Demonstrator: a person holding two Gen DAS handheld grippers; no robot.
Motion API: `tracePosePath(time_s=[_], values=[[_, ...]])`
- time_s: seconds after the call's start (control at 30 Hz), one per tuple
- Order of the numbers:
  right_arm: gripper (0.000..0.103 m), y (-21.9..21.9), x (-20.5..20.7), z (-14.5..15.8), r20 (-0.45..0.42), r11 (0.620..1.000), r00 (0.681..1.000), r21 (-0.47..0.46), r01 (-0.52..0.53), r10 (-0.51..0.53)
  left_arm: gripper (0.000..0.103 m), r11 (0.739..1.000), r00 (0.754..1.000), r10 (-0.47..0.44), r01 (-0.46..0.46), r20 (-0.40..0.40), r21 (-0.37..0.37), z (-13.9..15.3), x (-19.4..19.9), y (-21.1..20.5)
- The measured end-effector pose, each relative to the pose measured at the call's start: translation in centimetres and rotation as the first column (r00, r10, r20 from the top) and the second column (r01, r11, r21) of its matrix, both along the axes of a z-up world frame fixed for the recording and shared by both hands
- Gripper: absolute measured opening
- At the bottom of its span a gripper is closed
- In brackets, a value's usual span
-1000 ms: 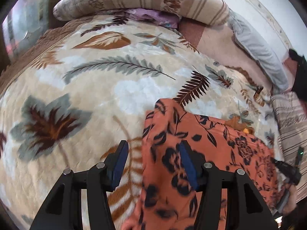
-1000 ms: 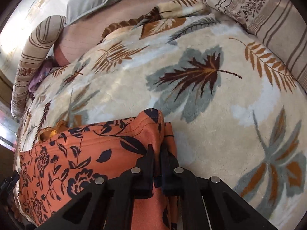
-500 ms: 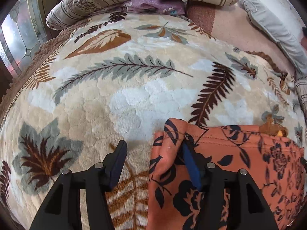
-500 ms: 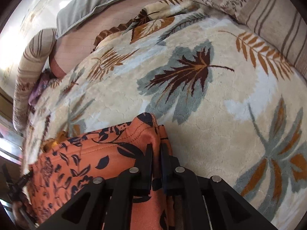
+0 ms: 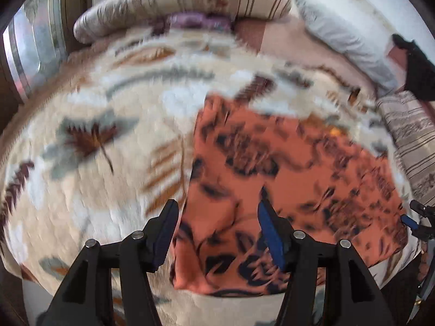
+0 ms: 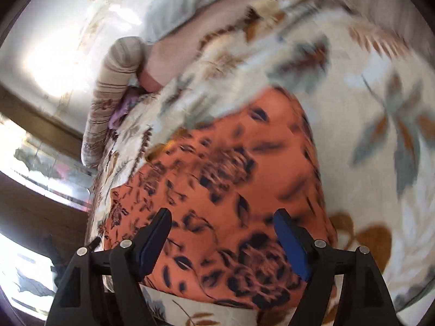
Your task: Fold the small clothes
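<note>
- The left gripper (image 5: 217, 224) pointed steeply down over the near edge of the bed, its jaws apart and gripping nothing; its two blue pads (image 5: 267, 229) stood clear above the cloth.
- The right gripper (image 6: 223, 233) was tilted down likewise, and its jaws had just been opening: they stood wide and released, with the cloth lying below them, not pinched.
- One orange floral garment (image 5: 285, 168) lay flat on the leaf-print blanket (image 5: 89, 190), near the bed's front edge, its left edge running below the left gripper's jaws. In the right wrist view the same garment (image 6: 231, 179) spread under that gripper.
- At the far right of the left wrist view the tip of the other gripper showed beside the garment's edge.
- Farther off, one striped bolster (image 5: 190, 2) lay across the head of the bed, with a purple cloth (image 5: 201, 20) tucked just under it.
- One grey pillow (image 5: 345, 43) lay to the right, and a striped cushion (image 5: 410, 135) sat at the right side.
- Both views were blurred.
</note>
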State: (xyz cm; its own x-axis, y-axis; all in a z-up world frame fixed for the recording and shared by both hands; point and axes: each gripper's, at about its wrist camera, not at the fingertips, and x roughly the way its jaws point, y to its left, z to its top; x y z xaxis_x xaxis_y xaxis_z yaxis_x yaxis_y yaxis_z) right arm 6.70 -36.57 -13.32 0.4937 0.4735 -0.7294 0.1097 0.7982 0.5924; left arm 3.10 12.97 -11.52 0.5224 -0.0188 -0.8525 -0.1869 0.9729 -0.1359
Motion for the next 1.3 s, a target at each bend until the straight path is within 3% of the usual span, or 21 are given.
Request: tracePosePath(time_s=[0.03,0.07,0.1,0.13,0.2,0.27,0.33,0.47,0.57,0.67,0.73,0.77,0.8,0.83,0.97,1.03,1.1,1.13,1.2,1.3], values=[[0.071,-1.3,-0.4,-1.8,-0.032,0.999,0.999,0.031,0.039,-0.038,0.064,0.999,0.999,0.026,-0.025,-0.041,0.025,-1.5,0.1,0.3],[0.052,-2.6,-1.1,-2.5,-0.027,0.992,0.996,0.089,0.088,-0.086,0.064,0.999,0.998,0.033,-0.032,-0.048,0.015,-2.2,0.1,0.5],[0.048,-3.4,-1.7,-2.3,-0.038,0.984,0.991,0.121,0.131,-0.127,0.064,0.999,0.999,0.042,-0.042,-0.023,0.001,-1.9,-0.3,0.8],[0.05,-3.7,-2.3,-1.5,-0.039,0.982,0.989,0.124,0.145,-0.142,0.063,0.998,0.998,0.058,-0.057,-0.026,0.011,-1.3,-0.6,0.8],[0.072,-3.3,-3.8,1.1,0.036,0.989,0.99,0.06,0.135,-0.137,0.063,0.999,0.999,0.053,-0.053,0.01,0.008,0.3,-1.3,0.5],[0.074,-2.5,-5.5,2.6,0.089,0.991,0.989,0.069,0.112,-0.117,0.063,0.999,0.998,0.03,-0.031,0.054,0.021,1.8,-2.0,-0.2],[0.074,-2.0,-6.8,2.6,0.075,0.985,0.992,0.144,0.094,-0.106,0.063,0.999,0.997,0.018,-0.02,0.078,0.027,2.6,-2.5,-0.9],[0.075,-1.1,-10.1,-1.0,-0.045,0.931,0.986,0.325,0.165,-0.159,0.063,1.0,0.997,-0.004,0.004,0.078,-0.001,3.1,-3.3,-2.4],[0.075,-0.9,-10.2,-3.8,-0.129,0.897,0.968,0.365,0.249,-0.216,0.063,1.0,0.997,-0.021,0.022,0.077,-0.015,3.2,-3.4,-3.8],[0.075,-1.3,-9.0,-6.3,-0.192,0.84,0.937,0.417,0.347,-0.292,0.063,0.998,0.996,-0.05,0.052,0.076,-0.033,3.1,-3.1,-5.5],[0.073,-1.2,-8.2,-6.5,-0.169,0.814,0.927,0.444,0.375,-0.335,0.063,0.997,0.994,-0.071,0.074,0.079,-0.036,3.1,-2.7,-6.6],[0.059,-1.0,-7.8,-6.2,-0.141,0.828,0.932,0.428,0.362,-0.334,0.063,0.996,0.994,-0.078,0.081,0.08,-0.038,3.1,-2.5,-7.2],[0.01,-1.0,-7.2,-5.9,-0.111,0.853,0.937,0.39,0.347,-0.331,0.063,0.996,0.993,-0.082,0.085,0.079,-0.039,2.9,-2.2,-7.6],[0.009,-1.0,-7.0,-5.7,-0.113,0.86,0.936,0.369,0.352,-0.334,0.063,0.995,0.994,-0.085,0.088,0.072,-0.037,2.8,-2.0,-8.0],[0.008,-0.4,-8.3,-3.2,-0.019,0.92,0.941,0.204,0.335,-0.339,0.063,0.994,0.991,-0.1,0.103,0.092,-0.028,3.0,-1.6,-9.0],[0.015,-0.8,-8.3,-4.9,-0.096,0.923,0.938,0.17,0.346,-0.334,0.067,0.994,0.991,-0.109,0.109,0.073,0.001,2.2,-0.9,-9.7],[0.018,-2.3,-8.8,-6.1,-0.136,0.886,0.928,0.279,0.371,-0.346,0.067,0.991,0.991,-0.131,0.131,-0.006,0.035,-0.4,0.4,-10.2],[0.019,-2.7,-9.0,-5.8,-0.154,0.885,0.928,0.282,0.37,-0.339,0.067,0.989,0.99,-0.133,0.135,-0.035,0.053,-1.4,0.7,-10.2],[0.032,-3.4,-9.7,-4.0,-0.139,0.911,0.933,0.21,0.355,-0.331,0.068,0.986,0.99,-0.144,0.143,0.009,0.091,-1.0,0.1,-10.7],[0.035,-5.6,-10.9,-1.1,-0.054,0.929,0.939,0.139,0.343,-0.339,0.068,0.982,0.987,-0.16,0.159,-0.002,0.104,-1.1,0.2,-10.9]])
